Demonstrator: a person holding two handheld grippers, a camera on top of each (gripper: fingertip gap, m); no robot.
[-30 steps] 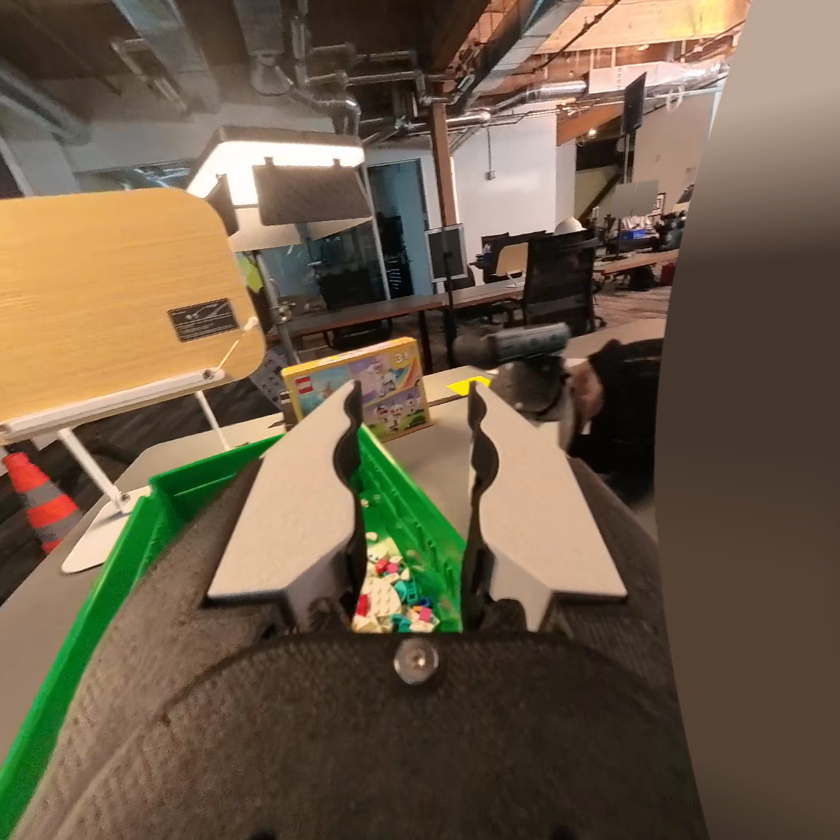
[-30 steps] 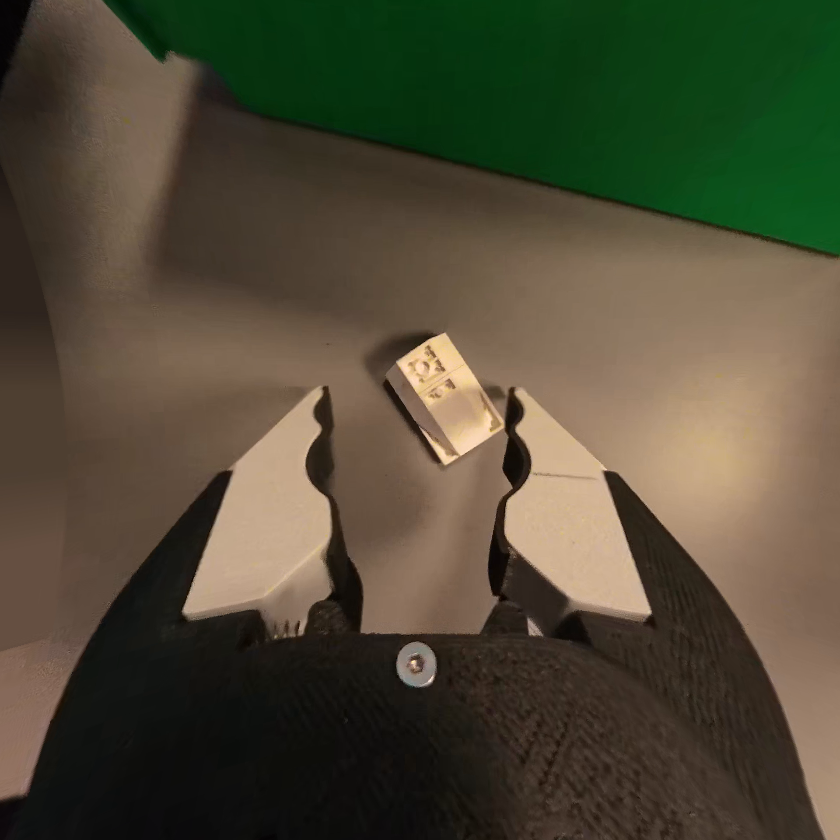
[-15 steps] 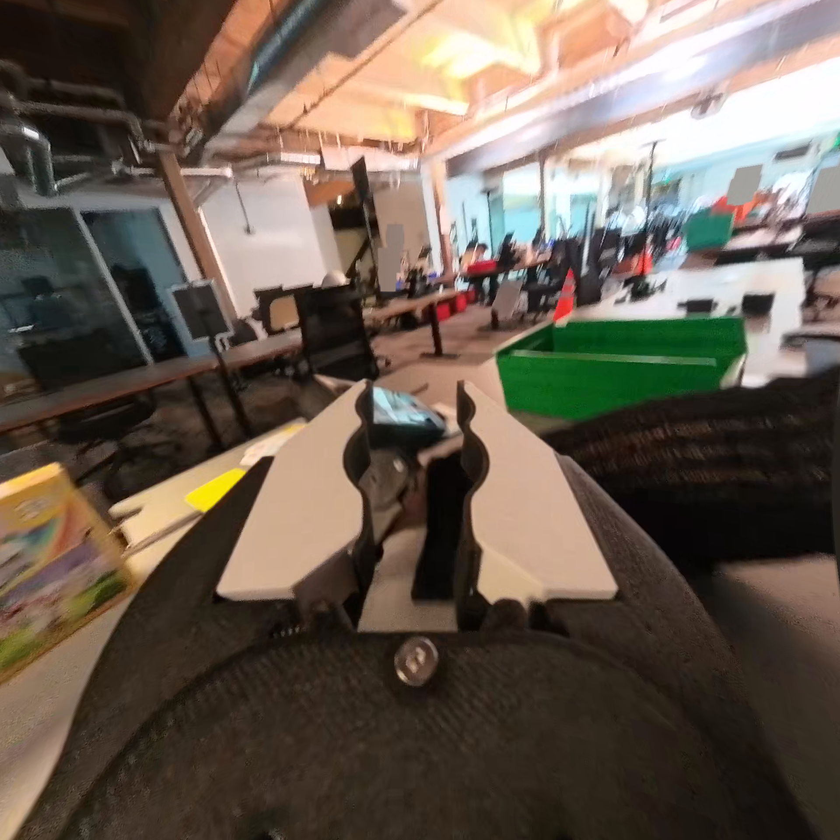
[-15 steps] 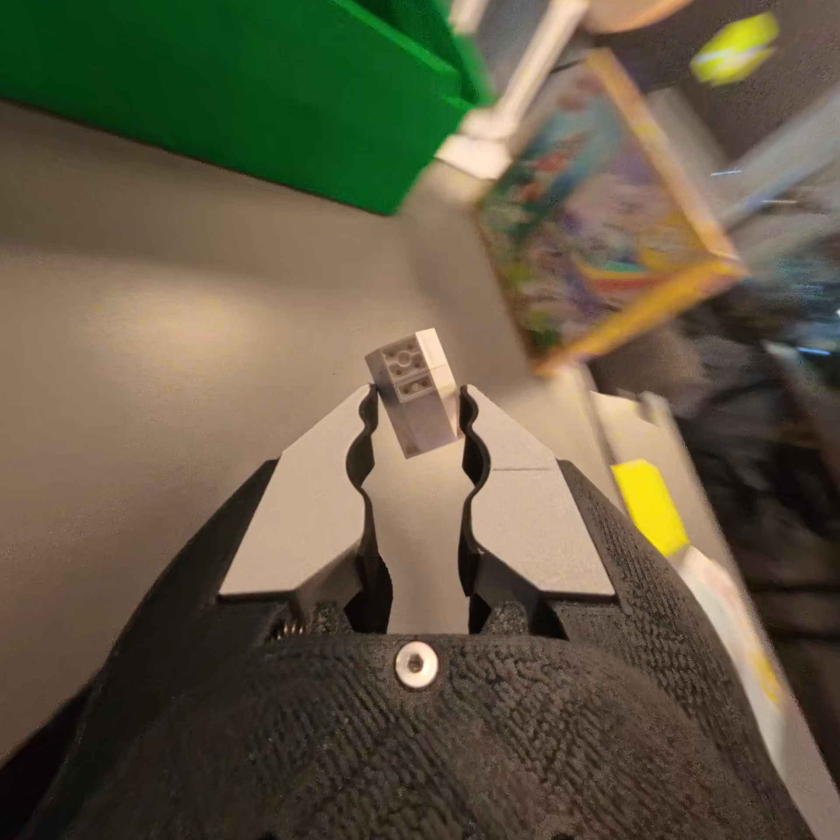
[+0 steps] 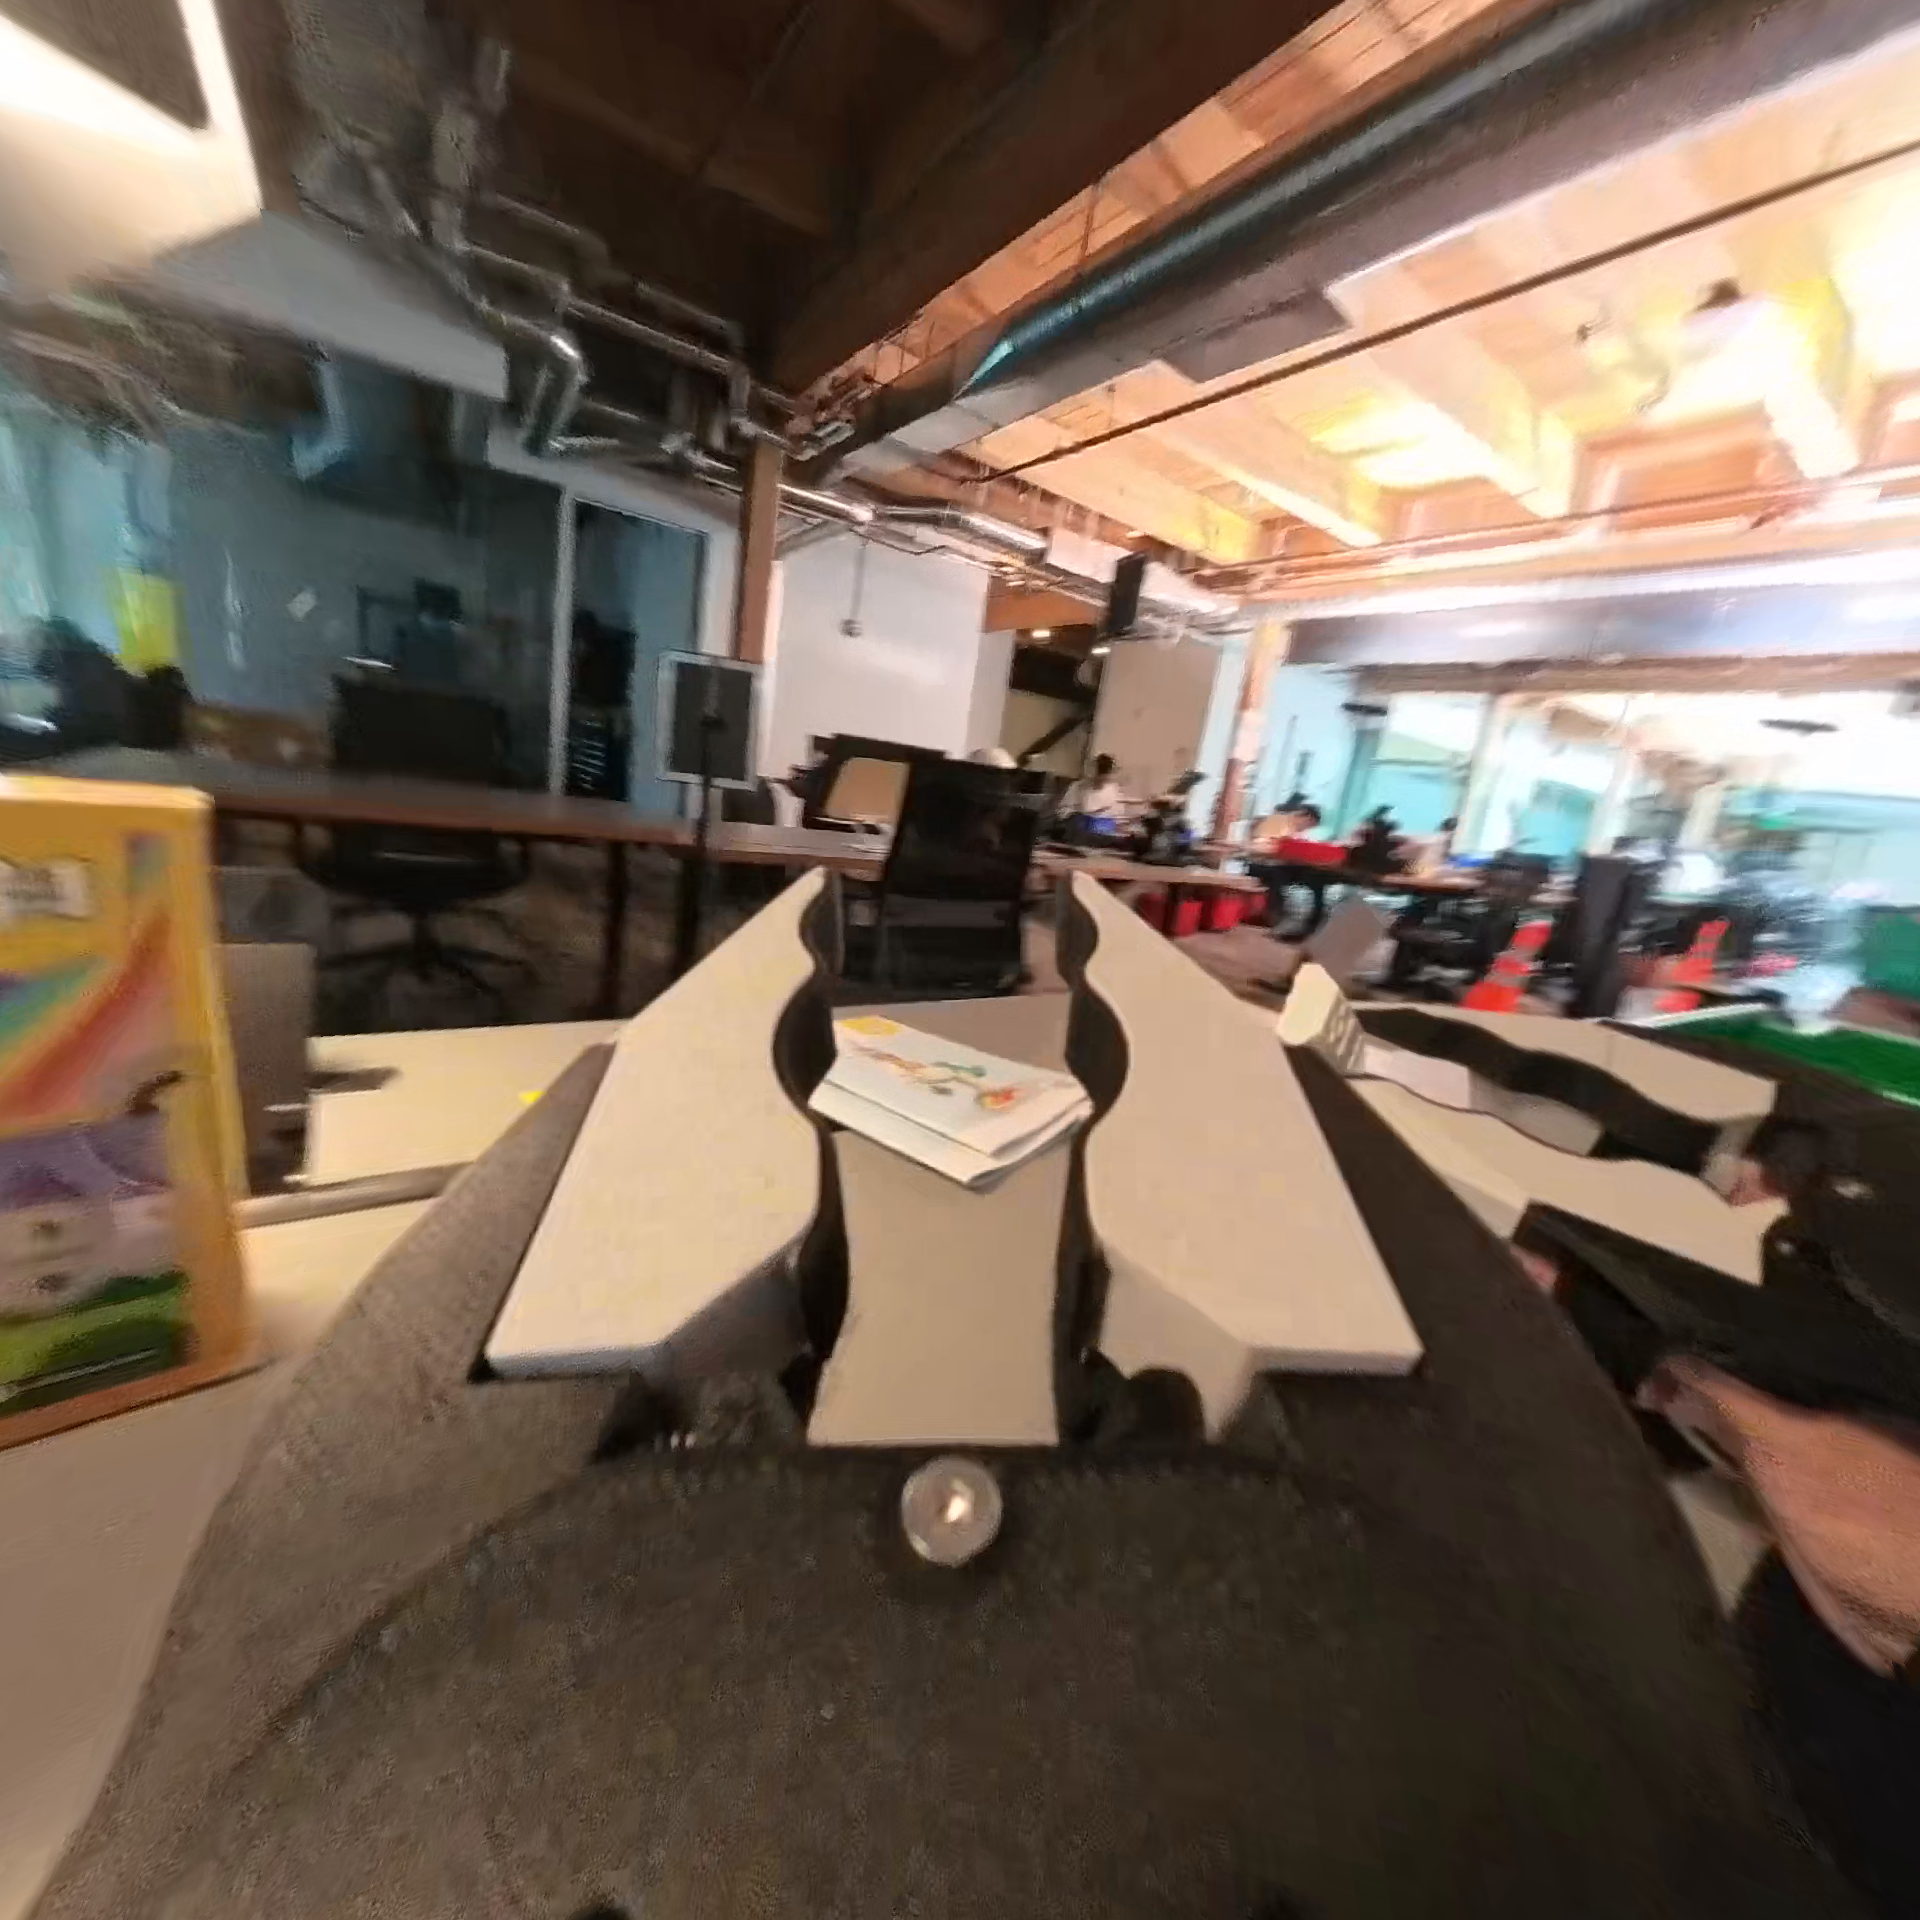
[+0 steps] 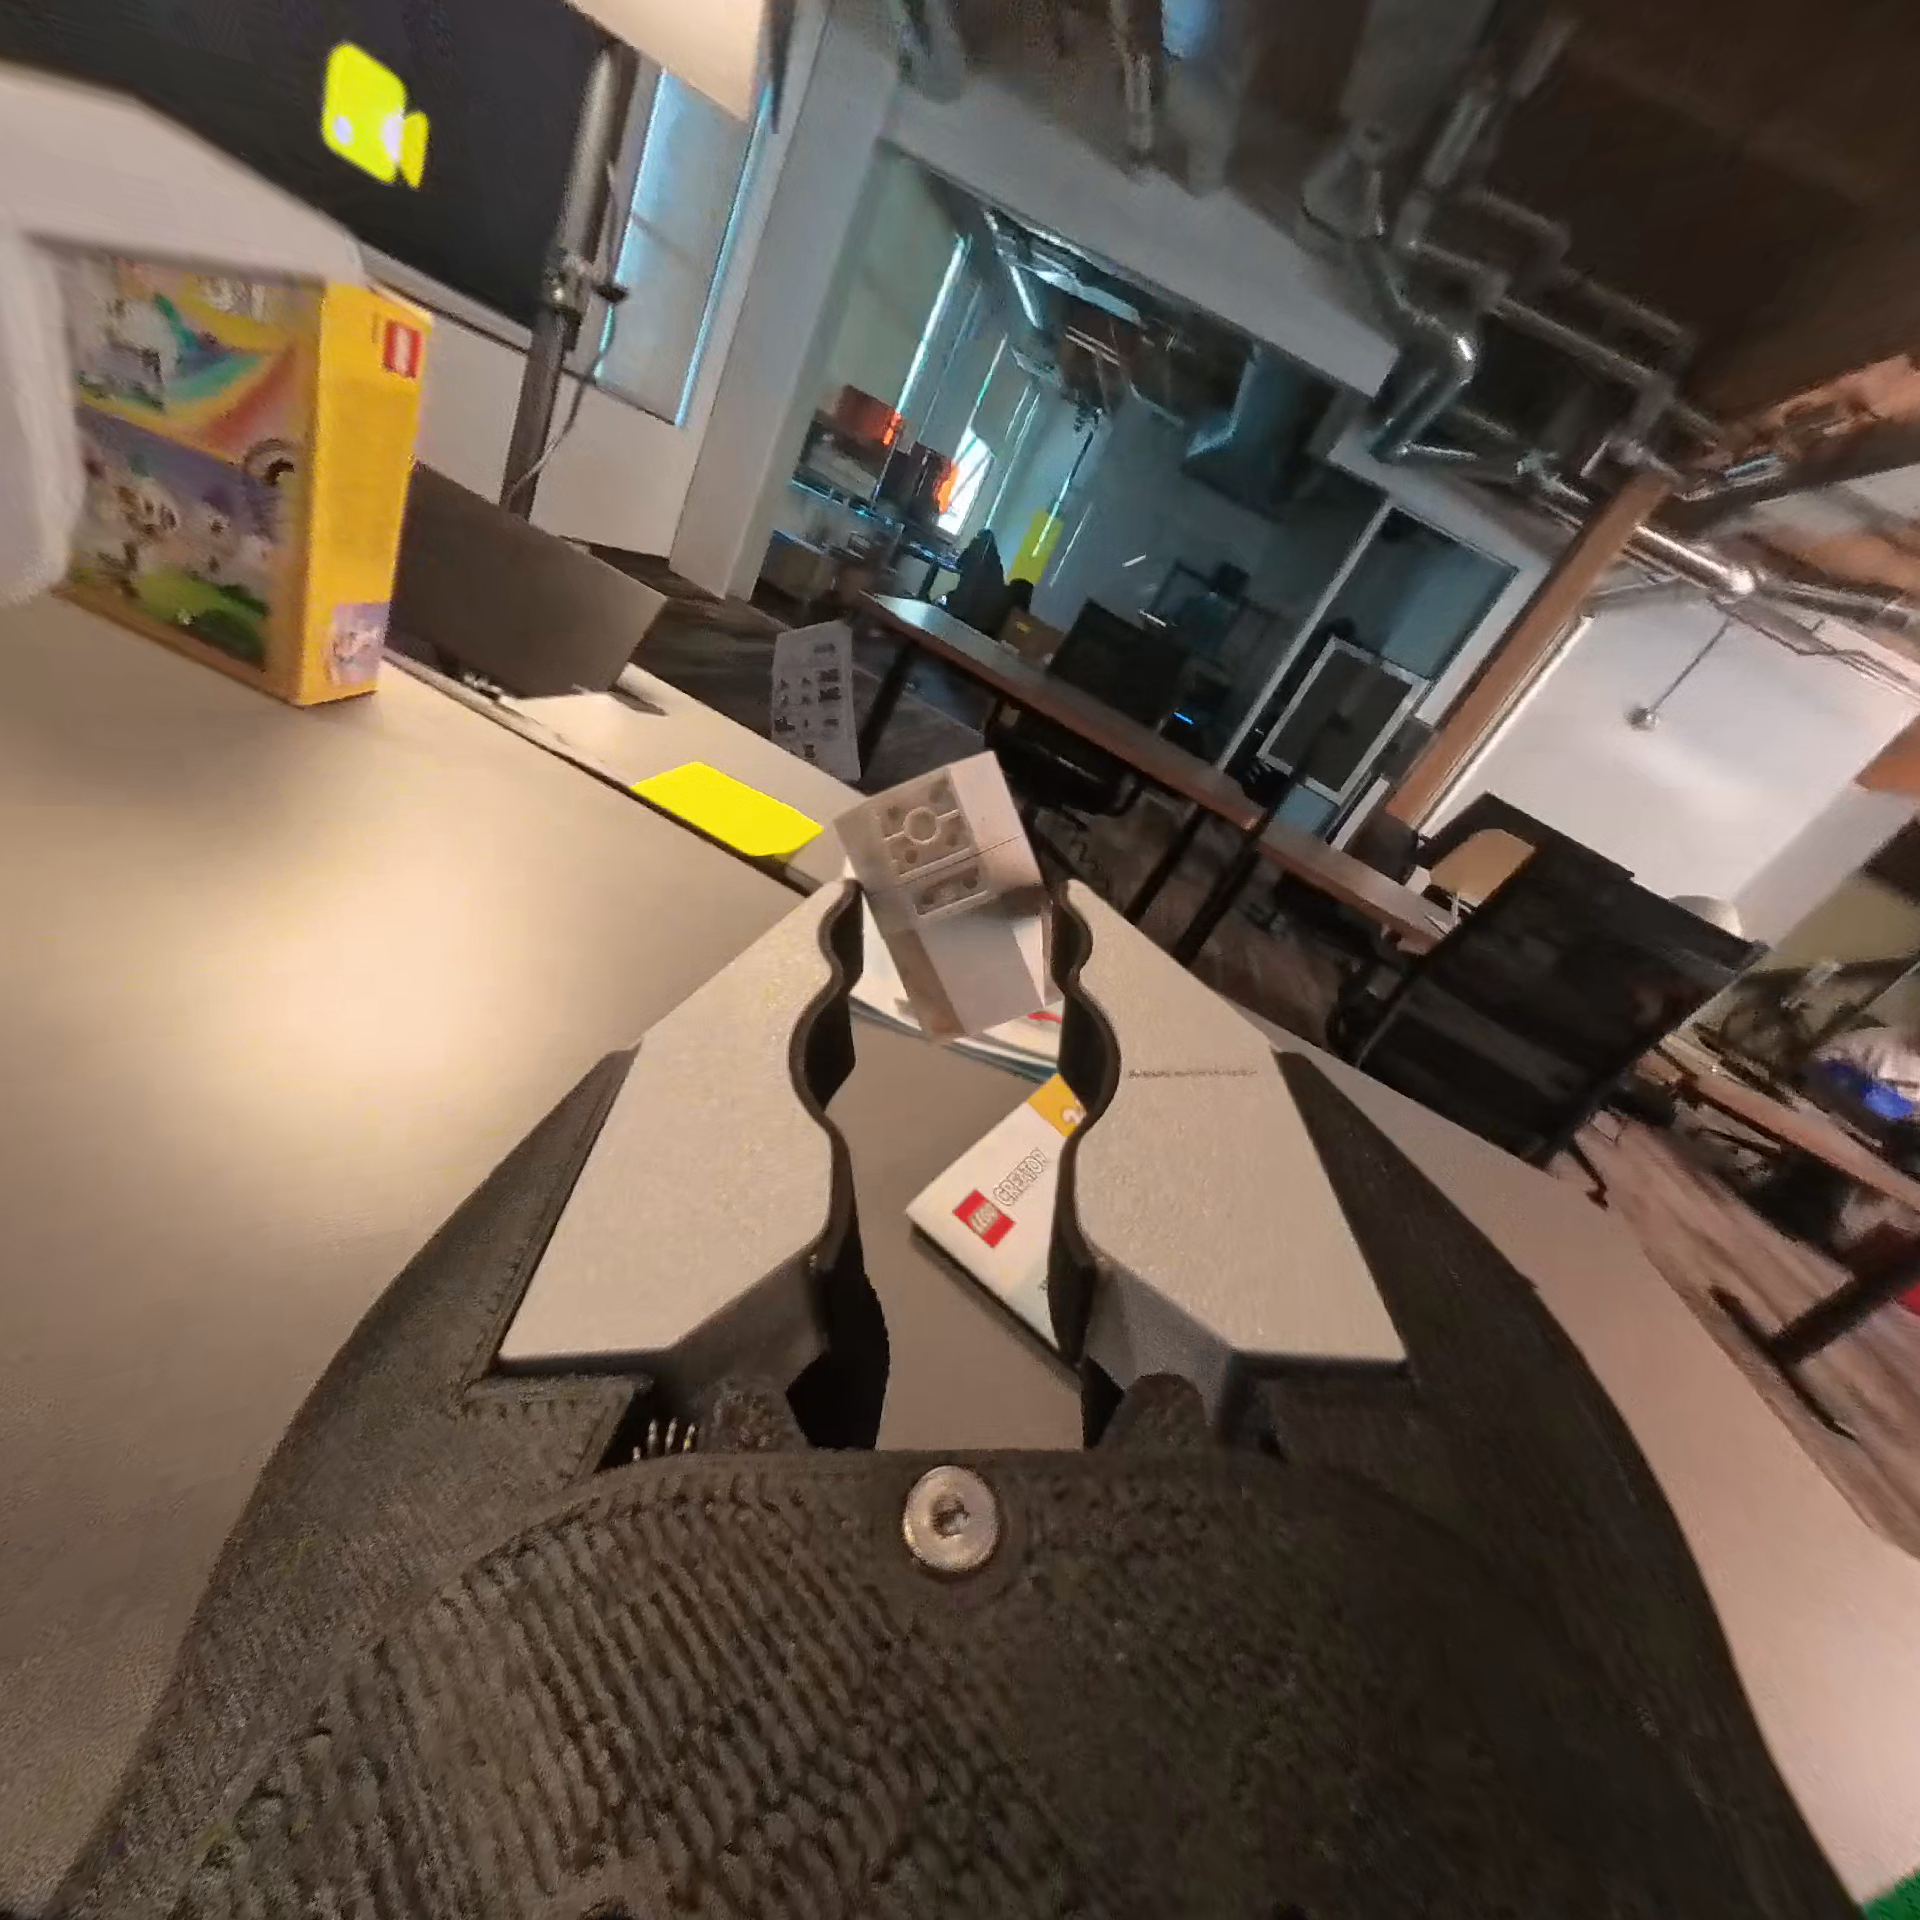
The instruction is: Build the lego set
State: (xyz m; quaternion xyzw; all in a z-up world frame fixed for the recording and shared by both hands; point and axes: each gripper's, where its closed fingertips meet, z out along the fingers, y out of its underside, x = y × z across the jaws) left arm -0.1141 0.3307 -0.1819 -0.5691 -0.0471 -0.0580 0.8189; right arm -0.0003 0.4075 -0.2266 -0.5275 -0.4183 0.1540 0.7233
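Open-plan office, grey tabletop [image 6: 260, 987]. Right hand-held gripper [image 6: 951, 925] pinches a white brick [image 6: 951, 894] at its fingertips, lifted clear above booklets [image 6: 997, 1195]. Left hand-held gripper [image 5: 945, 914] empty, jaws narrowly parted, beside yellow box [image 5: 99, 1091].

Left hand-held gripper [image 5: 945, 914] parted, empty, above table [image 5: 436, 1070]; booklet [image 5: 951, 1091] ahead.

A yellow toy box [image 6: 239, 488] with a rainbow picture stands upright at the far left of the grey table [image 6: 260, 987]. A yellow sticky note [image 6: 727, 808] lies flat near the table's far edge. Two booklets [image 5: 951, 1101] lie on the table, one overlapping the other. Beyond stand long desks [image 5: 499, 816] and black office chairs [image 5: 951, 894]. Orange cones [image 5: 1507, 971] stand far right.
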